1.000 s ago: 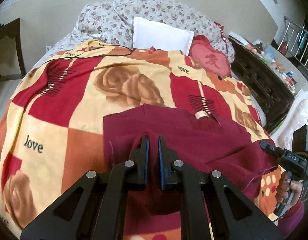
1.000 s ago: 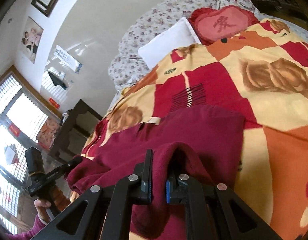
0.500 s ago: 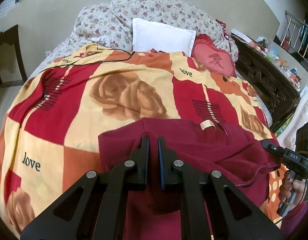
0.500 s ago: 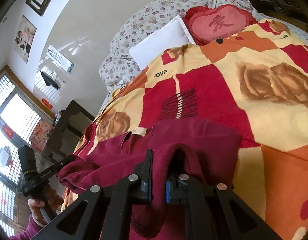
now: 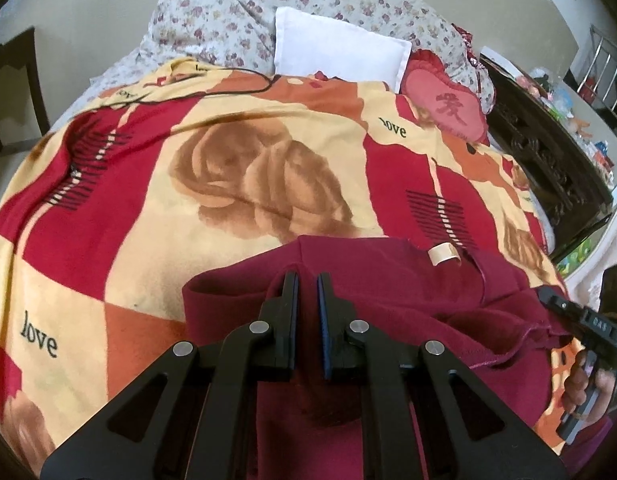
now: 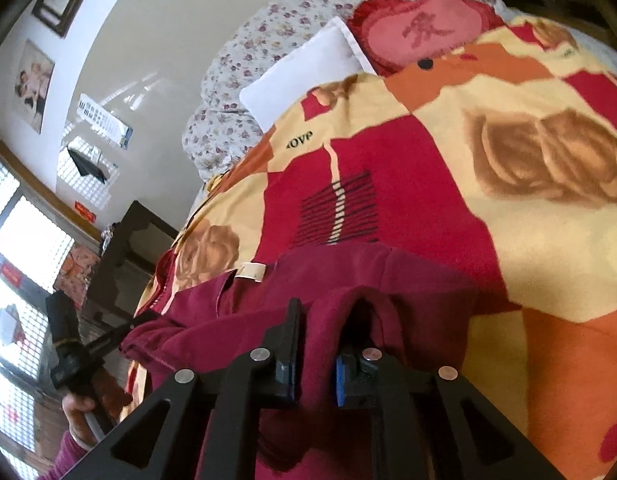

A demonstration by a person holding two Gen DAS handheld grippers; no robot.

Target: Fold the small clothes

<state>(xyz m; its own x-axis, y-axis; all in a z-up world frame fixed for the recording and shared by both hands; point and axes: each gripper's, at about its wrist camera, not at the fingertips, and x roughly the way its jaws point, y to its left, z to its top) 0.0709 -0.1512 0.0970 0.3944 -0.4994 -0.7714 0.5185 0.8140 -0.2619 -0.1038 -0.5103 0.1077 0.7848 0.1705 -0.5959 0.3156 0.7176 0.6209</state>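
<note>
A dark red garment [image 5: 408, 292] lies on the patterned blanket [image 5: 228, 168] of a bed, a cream label [image 5: 442, 255] showing near its far edge. My left gripper [image 5: 307, 280] is shut on a fold of the garment at its left side. My right gripper [image 6: 322, 308] is shut on a fold of the same garment [image 6: 408, 280] at its other side; the cloth bulges up between its fingers. Each gripper shows at the edge of the other's view, the right one [image 5: 580, 320] and the left one [image 6: 108, 336], both pinching the garment's hem.
A white pillow [image 5: 336, 48], a red heart cushion [image 5: 444, 100] and floral bedding [image 5: 268, 4] lie at the head of the bed. A dark wooden cabinet [image 5: 548, 152] stands at the right of the bed. A black cable [image 5: 212, 92] runs across the blanket's far left.
Both grippers have drawn back toward the near edge of the bed with the garment, so more blanket shows beyond it. The label has come into view.
</note>
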